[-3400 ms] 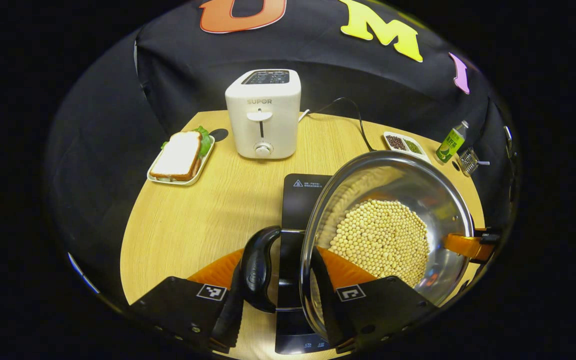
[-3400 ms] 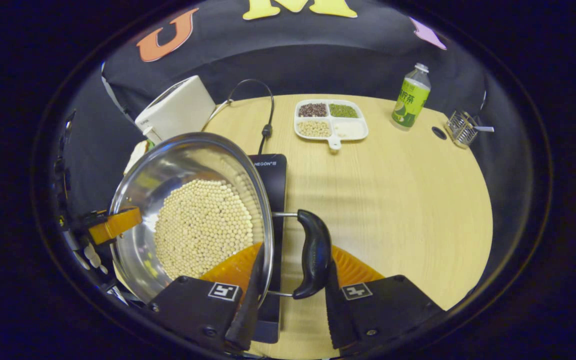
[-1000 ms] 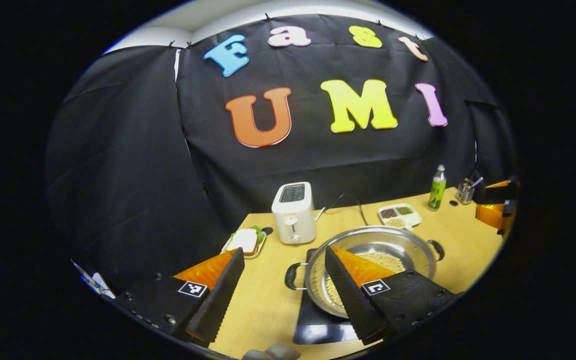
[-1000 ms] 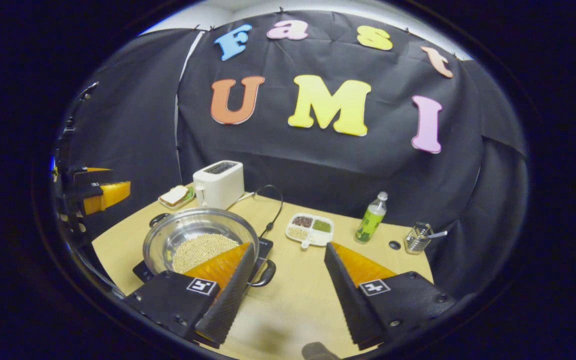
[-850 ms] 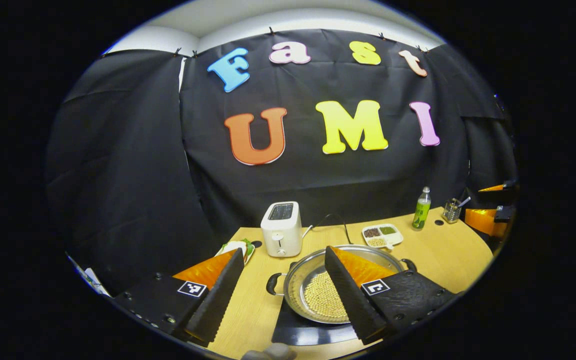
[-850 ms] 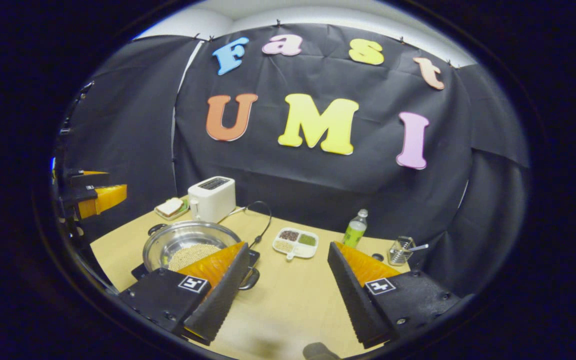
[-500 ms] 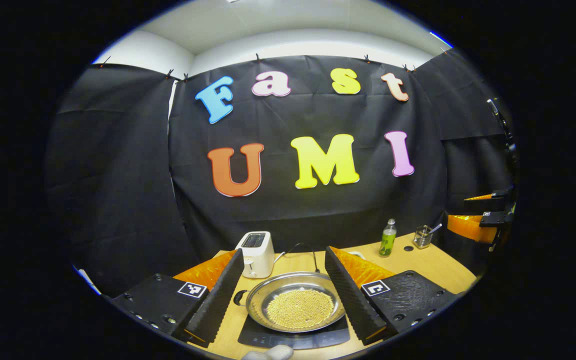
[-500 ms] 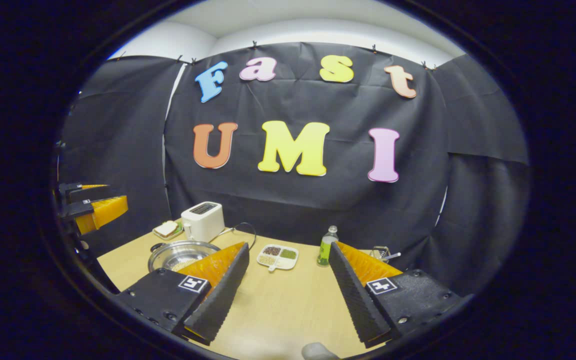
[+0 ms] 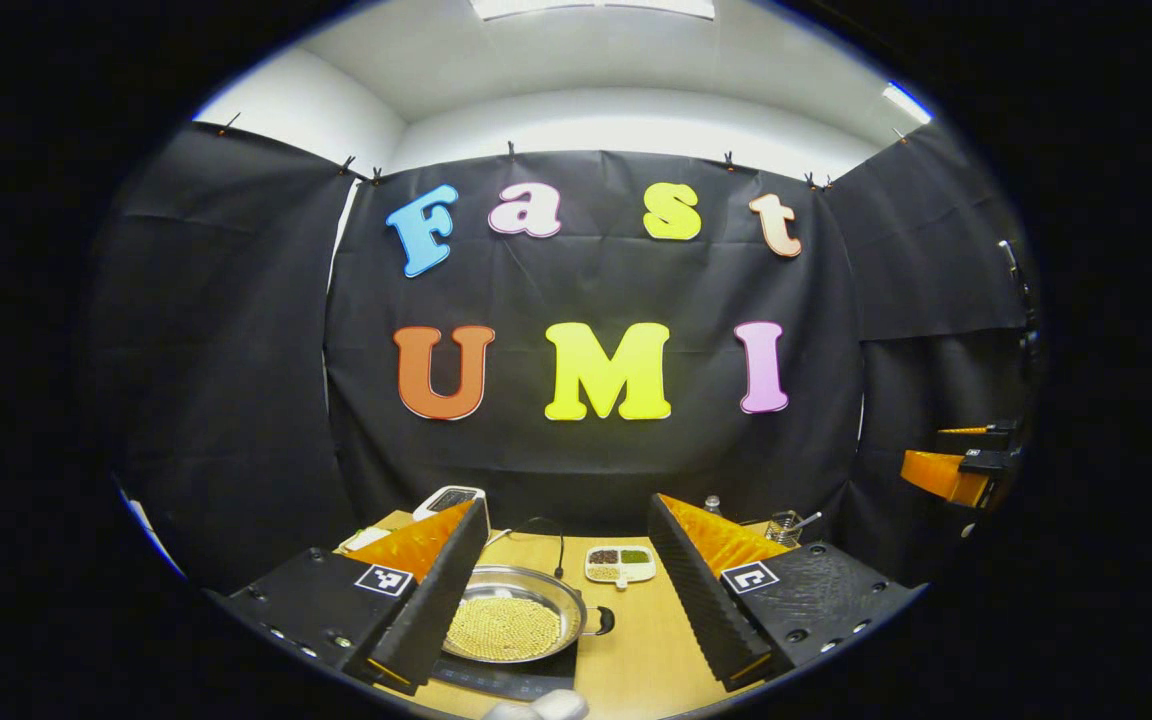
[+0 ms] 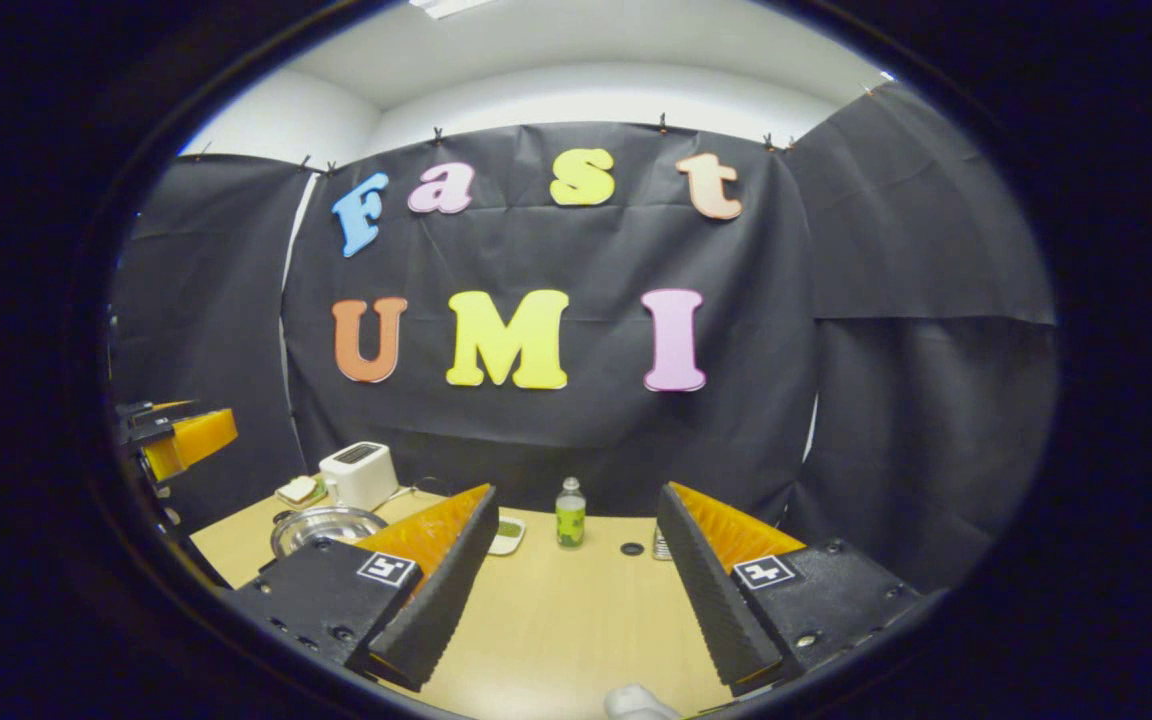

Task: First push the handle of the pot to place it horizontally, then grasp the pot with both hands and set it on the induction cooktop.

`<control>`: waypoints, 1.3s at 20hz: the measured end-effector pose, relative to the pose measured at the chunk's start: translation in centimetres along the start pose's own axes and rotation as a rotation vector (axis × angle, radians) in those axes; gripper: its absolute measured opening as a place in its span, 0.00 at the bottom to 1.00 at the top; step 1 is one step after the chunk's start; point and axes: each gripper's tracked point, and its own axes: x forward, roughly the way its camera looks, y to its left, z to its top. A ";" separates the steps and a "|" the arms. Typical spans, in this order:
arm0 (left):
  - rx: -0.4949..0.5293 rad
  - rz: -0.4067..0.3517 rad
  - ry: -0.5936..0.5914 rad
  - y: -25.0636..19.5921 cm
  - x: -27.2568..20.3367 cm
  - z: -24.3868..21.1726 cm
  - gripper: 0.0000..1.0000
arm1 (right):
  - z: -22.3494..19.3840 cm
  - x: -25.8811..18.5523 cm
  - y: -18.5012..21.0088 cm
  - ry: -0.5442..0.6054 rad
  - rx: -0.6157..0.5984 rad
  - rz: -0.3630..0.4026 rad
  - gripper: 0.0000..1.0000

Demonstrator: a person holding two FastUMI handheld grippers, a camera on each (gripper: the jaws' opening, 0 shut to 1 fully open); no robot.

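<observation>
The steel pot (image 9: 548, 598) holding pale beans sits on the black induction cooktop (image 9: 496, 678) at the table's near edge, one black side handle (image 9: 603, 620) pointing right. My left gripper (image 9: 566, 510) hovers high above and behind it, open and empty, and is also seen at the left edge of the right gripper view (image 10: 176, 432). My right gripper (image 10: 577, 492) is likewise open, empty and raised over the table. It appears far right in the left gripper view (image 9: 951, 455). In the right gripper view the pot (image 10: 321, 522) lies low at the left.
A white toaster (image 10: 361, 474) and a sandwich plate (image 10: 298, 490) stand at the back left of the wooden table (image 10: 556, 620). A divided dish of grains (image 9: 619, 563), a green bottle (image 10: 569, 525) and a wire utensil holder (image 9: 786, 522) sit along the back.
Both grippers let go of the pot's side handles after it settled on the cooktop, then opened and pulled up and back, so the table has sunk low in both views.
</observation>
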 end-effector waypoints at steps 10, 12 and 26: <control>-0.029 0.010 -0.010 -4.8 -3.0 1.0 0.96 | -0.8 -2.3 -4.0 0.032 0.058 0.001 1.00; -0.018 0.032 -0.012 -4.3 -3.1 1.2 0.96 | -0.8 -2.1 -3.9 0.030 0.069 0.013 1.00; -0.011 -0.006 -0.041 -1.8 0.0 2.8 0.96 | 2.0 -0.8 -2.8 -0.010 0.034 -0.058 1.00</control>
